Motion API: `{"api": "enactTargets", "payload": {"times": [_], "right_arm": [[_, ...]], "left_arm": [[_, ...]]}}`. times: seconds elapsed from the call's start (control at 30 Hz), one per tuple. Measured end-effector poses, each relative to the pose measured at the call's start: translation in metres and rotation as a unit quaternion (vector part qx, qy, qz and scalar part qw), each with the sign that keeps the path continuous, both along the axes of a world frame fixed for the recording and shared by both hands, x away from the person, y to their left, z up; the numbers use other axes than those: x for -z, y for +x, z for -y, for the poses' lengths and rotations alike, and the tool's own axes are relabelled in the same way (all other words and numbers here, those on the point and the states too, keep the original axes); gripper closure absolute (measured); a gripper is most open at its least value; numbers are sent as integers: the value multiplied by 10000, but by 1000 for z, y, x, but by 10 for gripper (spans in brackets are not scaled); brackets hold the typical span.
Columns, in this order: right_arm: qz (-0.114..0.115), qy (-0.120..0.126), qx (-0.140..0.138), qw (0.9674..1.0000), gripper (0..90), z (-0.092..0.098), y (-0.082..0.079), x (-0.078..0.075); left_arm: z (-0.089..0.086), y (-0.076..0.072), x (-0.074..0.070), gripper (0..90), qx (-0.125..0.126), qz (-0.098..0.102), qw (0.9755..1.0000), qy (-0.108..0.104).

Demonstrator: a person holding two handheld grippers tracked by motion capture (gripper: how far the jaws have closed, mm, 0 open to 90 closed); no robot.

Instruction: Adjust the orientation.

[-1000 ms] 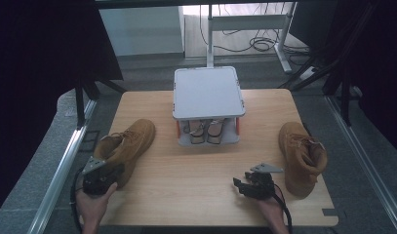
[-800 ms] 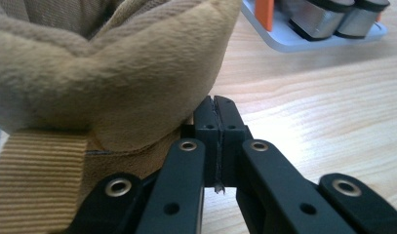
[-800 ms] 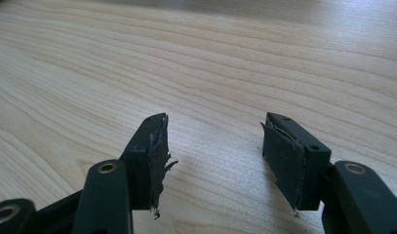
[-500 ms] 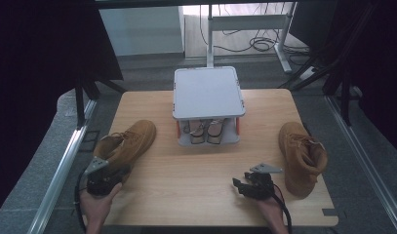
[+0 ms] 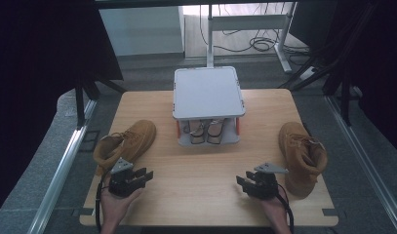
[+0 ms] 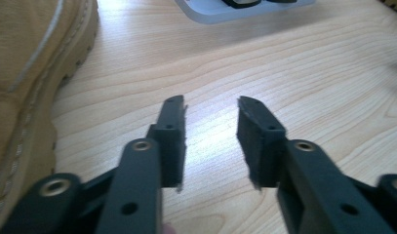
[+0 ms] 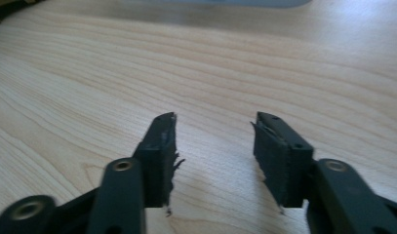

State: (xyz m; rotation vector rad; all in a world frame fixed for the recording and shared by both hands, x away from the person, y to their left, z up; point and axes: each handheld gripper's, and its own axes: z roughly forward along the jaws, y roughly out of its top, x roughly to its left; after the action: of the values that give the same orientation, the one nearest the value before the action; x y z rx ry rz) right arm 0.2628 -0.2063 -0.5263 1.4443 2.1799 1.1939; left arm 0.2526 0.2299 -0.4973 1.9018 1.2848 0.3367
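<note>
Two tan boots lie on the wooden table (image 5: 196, 204): the left boot (image 5: 125, 144) near the left edge, the right boot (image 5: 303, 156) near the right edge. My left gripper (image 5: 147, 174) hovers just right of the left boot's heel, apart from it. Its jaws have just been opening and nothing is between them (image 6: 210, 105); the left boot (image 6: 25, 73) shows beside them. My right gripper (image 5: 241, 181) sits left of the right boot, pointing toward the table's middle. Its jaws have just been closing but stand open over bare wood (image 7: 216, 119).
A grey two-level rack (image 5: 208, 92) stands at the back centre of the table, with a pair of shoes (image 5: 206, 131) on its lower shelf. Its base (image 6: 225, 12) shows at the top of the left gripper view. Metal rails run along both sides of the table.
My left gripper has moved right, away from the left boot's heel, and its jaws have opened. The right hand has stayed in place.
</note>
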Motion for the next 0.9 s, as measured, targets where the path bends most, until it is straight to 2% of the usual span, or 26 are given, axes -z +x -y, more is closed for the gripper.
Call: {"api": "enactTargets", "payload": {"times": [0.07,0.2,0.33,0.4,0.5,0.57,0.63,0.9], "right_arm": [[5,49,-5,10000,622,2,0,-1],[51,18,17,10000,779,8,-1,-3],[175,-75,89,9998,861,11,-3,-6],[231,-75,148,9996,876,14,-4,-7],[345,-88,261,9990,891,20,-7,-9],[379,-121,302,9988,892,25,-8,-11],[410,-149,342,9985,892,30,-10,-12],[507,-219,570,9968,893,52,-21,-16]], "left_arm": [[5,0,2,527,2,9,9999,121],[11,1,5,488,72,6,9998,158],[14,0,6,456,133,0,9998,174],[16,1,8,435,215,-85,9997,120],[18,3,8,421,196,-77,9998,17],[21,3,8,411,109,11,9999,91],[24,4,8,400,73,65,9996,266],[26,4,9,401,141,58,9998,154]]}}
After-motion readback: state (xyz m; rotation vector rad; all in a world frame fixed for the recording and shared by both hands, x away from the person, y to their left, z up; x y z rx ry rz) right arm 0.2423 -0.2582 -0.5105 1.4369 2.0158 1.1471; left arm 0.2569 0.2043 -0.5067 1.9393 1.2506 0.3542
